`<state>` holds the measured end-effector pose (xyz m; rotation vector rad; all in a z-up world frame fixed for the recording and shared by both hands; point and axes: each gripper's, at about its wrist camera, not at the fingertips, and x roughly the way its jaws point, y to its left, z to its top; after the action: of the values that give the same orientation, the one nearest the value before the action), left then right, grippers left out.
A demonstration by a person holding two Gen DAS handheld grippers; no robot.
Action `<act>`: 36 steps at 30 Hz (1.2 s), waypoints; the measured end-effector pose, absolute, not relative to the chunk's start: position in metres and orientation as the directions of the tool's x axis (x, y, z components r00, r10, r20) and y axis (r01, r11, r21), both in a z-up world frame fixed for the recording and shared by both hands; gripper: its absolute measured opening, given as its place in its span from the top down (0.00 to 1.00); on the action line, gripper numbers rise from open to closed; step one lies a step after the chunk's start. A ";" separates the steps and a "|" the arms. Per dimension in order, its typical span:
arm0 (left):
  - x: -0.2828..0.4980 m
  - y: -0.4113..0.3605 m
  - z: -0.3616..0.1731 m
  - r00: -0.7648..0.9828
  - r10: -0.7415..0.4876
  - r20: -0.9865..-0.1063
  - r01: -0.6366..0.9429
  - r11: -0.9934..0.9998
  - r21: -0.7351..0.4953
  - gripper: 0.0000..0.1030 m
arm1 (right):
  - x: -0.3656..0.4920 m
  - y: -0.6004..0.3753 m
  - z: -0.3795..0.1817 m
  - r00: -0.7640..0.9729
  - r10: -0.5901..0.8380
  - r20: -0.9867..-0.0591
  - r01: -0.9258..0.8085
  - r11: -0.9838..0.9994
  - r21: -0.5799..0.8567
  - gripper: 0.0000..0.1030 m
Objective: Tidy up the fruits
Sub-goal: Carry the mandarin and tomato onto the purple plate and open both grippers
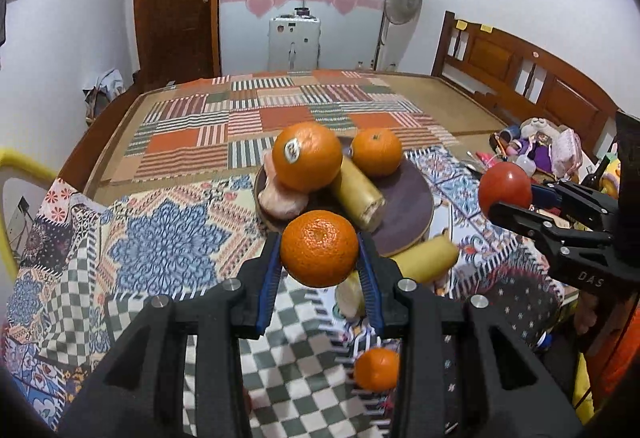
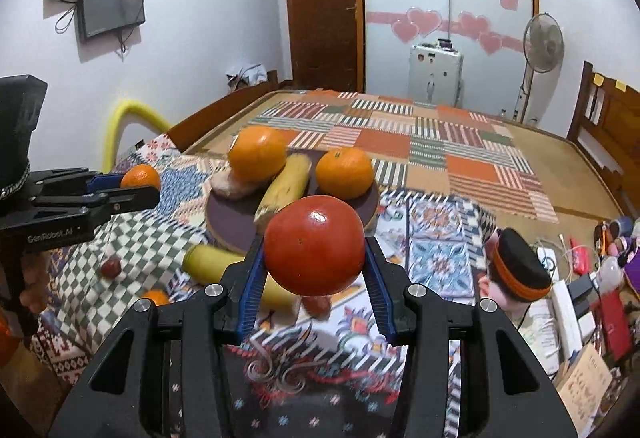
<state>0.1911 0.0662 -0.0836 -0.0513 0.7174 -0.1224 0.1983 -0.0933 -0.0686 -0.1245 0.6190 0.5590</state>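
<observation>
My left gripper (image 1: pixel 319 250) is shut on a small orange mandarin (image 1: pixel 319 248), held in the air in front of a dark round plate (image 1: pixel 408 198). My right gripper (image 2: pixel 315 252) is shut on a red tomato (image 2: pixel 315 245), also raised before the plate (image 2: pixel 232 218). On the plate lie a big orange with a sticker (image 1: pixel 307 156), a second mandarin (image 1: pixel 376 152), a banana piece (image 1: pixel 358 194) and a peeled pinkish fruit (image 1: pixel 280 198). The right gripper with the tomato (image 1: pixel 505 187) shows at the right of the left wrist view.
On the patterned cloth below lie a banana (image 1: pixel 426 258), another mandarin (image 1: pixel 377 368) and a small dark red fruit (image 2: pixel 111 266). A doll with a black and orange hat (image 2: pixel 520 270) and clutter (image 2: pixel 580 298) sit to the right. A bed with a patchwork blanket (image 1: pixel 260 118) lies behind.
</observation>
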 end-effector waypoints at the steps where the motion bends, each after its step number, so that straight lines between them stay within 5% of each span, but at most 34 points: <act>1: 0.194 0.066 -0.082 0.747 -0.131 -0.651 0.094 0.991 -0.091 0.64 | 0.201 -0.093 -0.067 0.675 0.459 -0.578 -0.532 0.845 0.051 0.58; 13: 0.234 0.051 -0.086 0.742 -0.125 -0.659 0.092 0.992 -0.085 0.64 | 0.240 -0.080 -0.064 0.696 0.438 -0.569 -0.523 0.852 0.016 0.58; 36: 0.287 0.043 -0.134 0.650 -0.115 -0.751 0.086 0.993 -0.078 0.64 | 0.280 -0.060 -0.104 0.578 0.399 -0.711 -0.564 0.825 0.005 0.57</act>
<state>0.2874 0.0426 -0.1344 -0.0364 0.8558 -0.1144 0.2800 -0.0600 -0.1036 -0.2329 0.7686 0.5696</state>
